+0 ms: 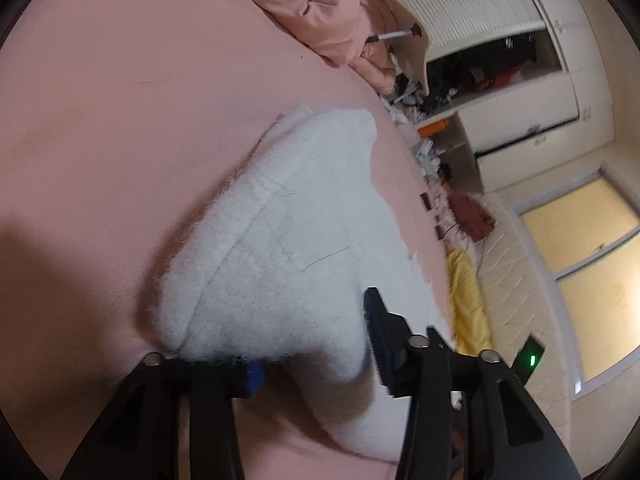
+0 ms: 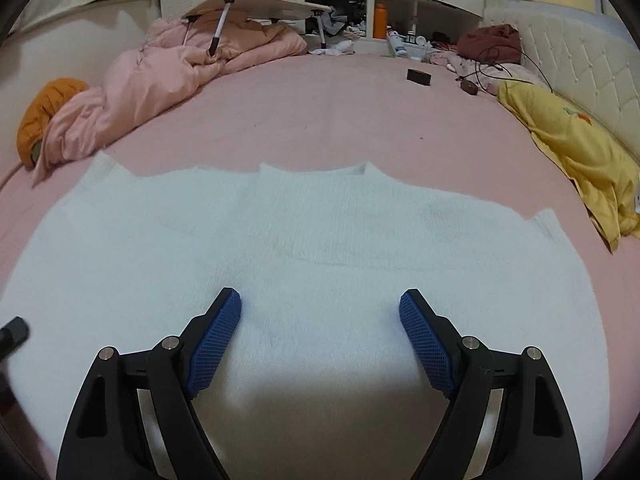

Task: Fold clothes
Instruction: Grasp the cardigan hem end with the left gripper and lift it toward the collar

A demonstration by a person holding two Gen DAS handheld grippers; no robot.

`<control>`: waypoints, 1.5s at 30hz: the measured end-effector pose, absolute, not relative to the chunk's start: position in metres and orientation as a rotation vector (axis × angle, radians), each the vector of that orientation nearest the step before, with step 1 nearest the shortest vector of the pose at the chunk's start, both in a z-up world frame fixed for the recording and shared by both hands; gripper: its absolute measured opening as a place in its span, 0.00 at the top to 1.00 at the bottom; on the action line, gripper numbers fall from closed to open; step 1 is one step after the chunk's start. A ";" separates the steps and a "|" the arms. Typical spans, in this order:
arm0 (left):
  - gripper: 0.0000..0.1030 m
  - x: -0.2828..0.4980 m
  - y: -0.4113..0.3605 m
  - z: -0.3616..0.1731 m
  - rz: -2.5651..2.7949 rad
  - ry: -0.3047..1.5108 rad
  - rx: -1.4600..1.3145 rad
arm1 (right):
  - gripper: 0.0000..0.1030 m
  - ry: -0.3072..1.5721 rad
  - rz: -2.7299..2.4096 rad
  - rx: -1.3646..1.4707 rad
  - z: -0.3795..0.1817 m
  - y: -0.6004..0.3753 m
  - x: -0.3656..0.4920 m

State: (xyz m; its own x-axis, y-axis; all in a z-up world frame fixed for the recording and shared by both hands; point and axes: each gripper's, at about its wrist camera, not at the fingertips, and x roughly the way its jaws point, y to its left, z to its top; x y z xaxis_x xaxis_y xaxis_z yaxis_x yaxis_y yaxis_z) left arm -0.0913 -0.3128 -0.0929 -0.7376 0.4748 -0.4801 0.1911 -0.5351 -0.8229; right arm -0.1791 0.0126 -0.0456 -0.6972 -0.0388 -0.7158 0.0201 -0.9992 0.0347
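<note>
The left gripper [image 1: 316, 344] has its jaws partly closed around a raised fold of the white fuzzy sweater [image 1: 288, 232], whether the pads press it I cannot tell; the right gripper [image 2: 320, 336] hovers with jaws spread wide over the sweater, holding nothing; the sweater lies flat on the pink bed [image 2: 320, 112]; a crumpled pink duvet [image 2: 160, 76] and a yellow cloth [image 2: 572, 148] lie beyond.

Place: home bedroom | evidence: pink bed sheet [image 2: 320, 112] mid-frame; crumpled duvet [image 2: 160, 72] upper left; padded headboard [image 2: 580, 64] and wardrobe [image 1: 480, 0] upper right
</note>
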 end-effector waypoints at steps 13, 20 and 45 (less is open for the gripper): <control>0.26 -0.063 -0.306 -0.098 2.430 -1.872 -0.933 | 0.21 -0.111 -2.873 1.210 -0.047 0.022 -0.157; 0.47 -0.112 -0.300 -0.083 2.473 -1.730 -1.023 | 0.21 -0.080 -2.883 1.191 -0.037 0.021 -0.162; 0.70 -0.137 -0.152 0.032 2.862 -0.293 -0.957 | 0.20 -0.610 -2.898 1.216 -0.002 0.212 -0.009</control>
State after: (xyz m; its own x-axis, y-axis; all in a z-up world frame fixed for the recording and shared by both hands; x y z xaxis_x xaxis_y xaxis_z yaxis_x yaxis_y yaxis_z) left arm -0.1366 -0.1525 0.0317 -0.7955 0.1643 -0.5833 -0.0425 -0.9753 -0.2167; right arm -0.0091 0.2122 -0.0023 -0.7097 -0.0908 -0.6987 -0.1984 -0.9258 0.3219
